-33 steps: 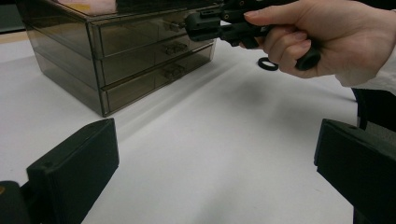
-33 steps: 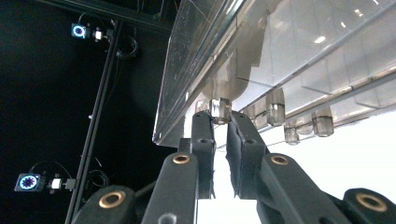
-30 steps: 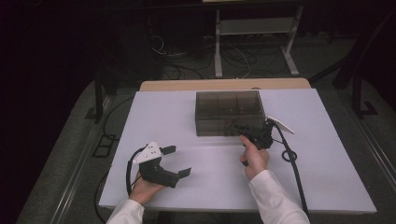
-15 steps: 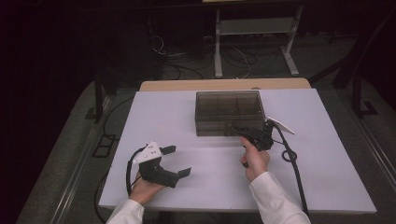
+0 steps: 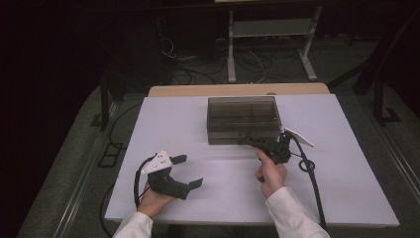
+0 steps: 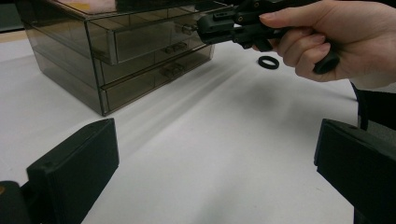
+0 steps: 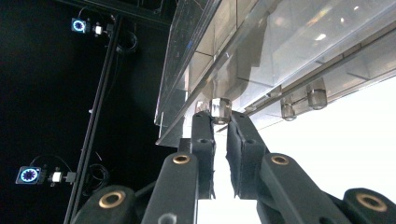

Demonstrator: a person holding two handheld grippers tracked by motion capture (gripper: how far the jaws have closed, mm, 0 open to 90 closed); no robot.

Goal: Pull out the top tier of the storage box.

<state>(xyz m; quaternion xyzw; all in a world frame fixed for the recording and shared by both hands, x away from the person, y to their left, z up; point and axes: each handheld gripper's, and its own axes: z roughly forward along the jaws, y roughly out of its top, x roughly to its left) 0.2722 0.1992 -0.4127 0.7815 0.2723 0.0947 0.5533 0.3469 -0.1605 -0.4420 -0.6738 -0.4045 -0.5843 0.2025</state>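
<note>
White tabletop (image 5: 198, 124) carries a smoky drawer box (image 5: 242, 119) at upper centre. Right gripper (image 7: 220, 122) pinches a clear drawer knob (image 7: 220, 108); the drawer looks barely pulled, so opening remains. Left gripper (image 5: 190, 171) rests agape, lower left.

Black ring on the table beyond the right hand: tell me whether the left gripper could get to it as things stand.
Probably yes. The left gripper is open and idle, and bare table lies between it and the black ring; the right hand nearby might crowd it.
</note>
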